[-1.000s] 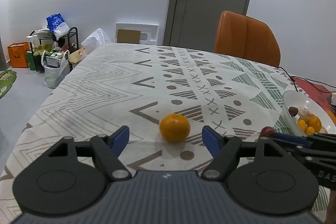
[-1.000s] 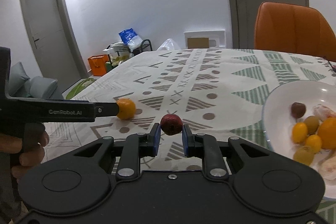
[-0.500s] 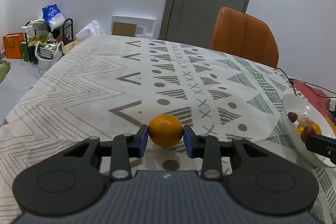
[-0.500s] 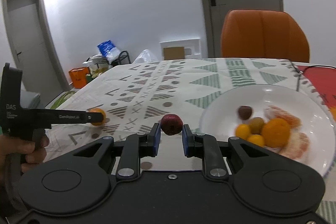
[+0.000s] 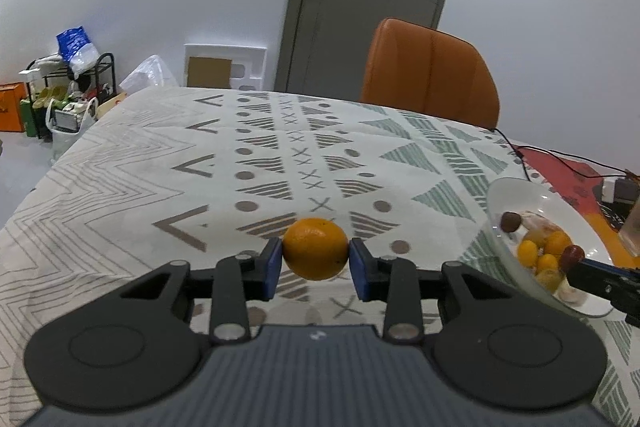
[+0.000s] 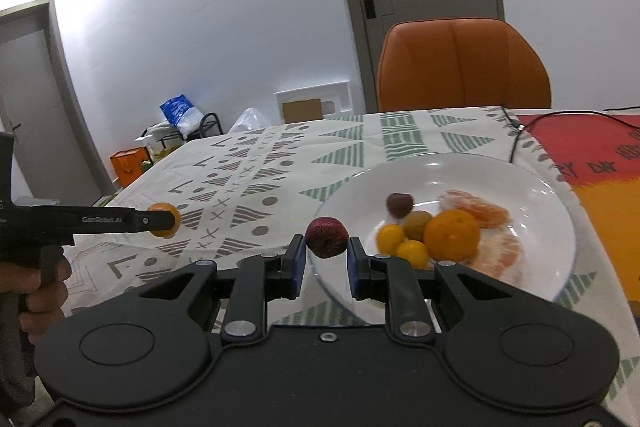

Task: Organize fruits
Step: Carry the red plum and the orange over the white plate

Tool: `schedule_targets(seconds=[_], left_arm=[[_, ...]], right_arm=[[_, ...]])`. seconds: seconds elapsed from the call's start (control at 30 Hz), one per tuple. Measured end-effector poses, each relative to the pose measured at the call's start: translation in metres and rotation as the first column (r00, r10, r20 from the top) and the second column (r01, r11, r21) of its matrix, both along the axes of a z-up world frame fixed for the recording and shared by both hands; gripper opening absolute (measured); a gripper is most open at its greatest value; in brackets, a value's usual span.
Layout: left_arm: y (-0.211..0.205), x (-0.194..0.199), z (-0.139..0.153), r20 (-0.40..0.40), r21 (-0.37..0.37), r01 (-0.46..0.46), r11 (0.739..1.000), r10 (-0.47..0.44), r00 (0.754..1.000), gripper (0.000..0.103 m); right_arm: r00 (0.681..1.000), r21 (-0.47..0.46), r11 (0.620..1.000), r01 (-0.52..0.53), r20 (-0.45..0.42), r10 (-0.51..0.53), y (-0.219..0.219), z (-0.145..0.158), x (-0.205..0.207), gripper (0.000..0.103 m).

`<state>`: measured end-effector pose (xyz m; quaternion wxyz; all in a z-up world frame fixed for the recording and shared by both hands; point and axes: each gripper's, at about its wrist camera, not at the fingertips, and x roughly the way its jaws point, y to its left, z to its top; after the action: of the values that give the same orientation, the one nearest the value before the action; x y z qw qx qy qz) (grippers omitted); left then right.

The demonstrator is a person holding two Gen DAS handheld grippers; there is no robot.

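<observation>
My left gripper point(image 5: 315, 259) is shut on an orange point(image 5: 315, 249), its blue pads pressing both sides, just above the patterned tablecloth. From the right wrist view the same orange point(image 6: 164, 219) shows at the left gripper's tip, far left. My right gripper point(image 6: 326, 251) is shut on a small dark red fruit point(image 6: 326, 237) at the near left rim of the white plate point(image 6: 548, 211). The plate holds several fruits: an orange point(image 6: 451, 234), small yellow ones, a brown one and peeled segments. In the left wrist view the plate point(image 5: 500, 195) lies at the right, with the red fruit point(image 5: 572, 255) over it.
An orange chair point(image 5: 430, 83) stands at the table's far side. A black cable point(image 5: 560, 157) runs over a red mat point(image 5: 560, 173) right of the plate. A hand point(image 6: 44, 291) holds the left gripper's handle. Bags and a rack point(image 5: 68, 87) sit on the floor far left.
The left gripper closed on the orange and lifted it slightly off the cloth. The right gripper carried the red fruit rightward until it reached the plate's rim.
</observation>
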<state>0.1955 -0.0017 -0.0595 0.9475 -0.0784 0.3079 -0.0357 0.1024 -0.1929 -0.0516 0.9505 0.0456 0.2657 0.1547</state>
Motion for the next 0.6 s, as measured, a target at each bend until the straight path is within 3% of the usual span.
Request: schedule_targets(seconds=[0.37, 0.4, 0.47, 0.6], left_arm=[[-0.035, -0.002, 0.006, 0.014, 0.015, 0.067, 0.998, -0.067, 0.998, 0.034], [-0.038, -0.002, 0.006, 0.014, 0.017, 0.072, 0.997, -0.072, 0.997, 0.034], [-0.045, -0.002, 0.007, 0.015, 0.021, 0.083, 0.996, -0.083, 0.996, 0.034], [-0.059, -0.003, 0.008, 0.017, 0.027, 0.111, 0.993, -0.111, 0.994, 0.034]], right_arm=[[0.998, 0.017, 0.998, 0.059, -0.007, -0.059, -0.028, -0.005, -0.007, 0.022], [0.998, 0.017, 0.998, 0.066, -0.007, -0.066, -0.03, -0.006, -0.007, 0.024], [0.997, 0.01, 0.997, 0.08, 0.007, -0.081, -0.034, -0.006, -0.01, 0.04], [0.995, 0.029, 0.995, 0.095, 0.009, -0.095, -0.045, -0.007, -0.012, 0.042]])
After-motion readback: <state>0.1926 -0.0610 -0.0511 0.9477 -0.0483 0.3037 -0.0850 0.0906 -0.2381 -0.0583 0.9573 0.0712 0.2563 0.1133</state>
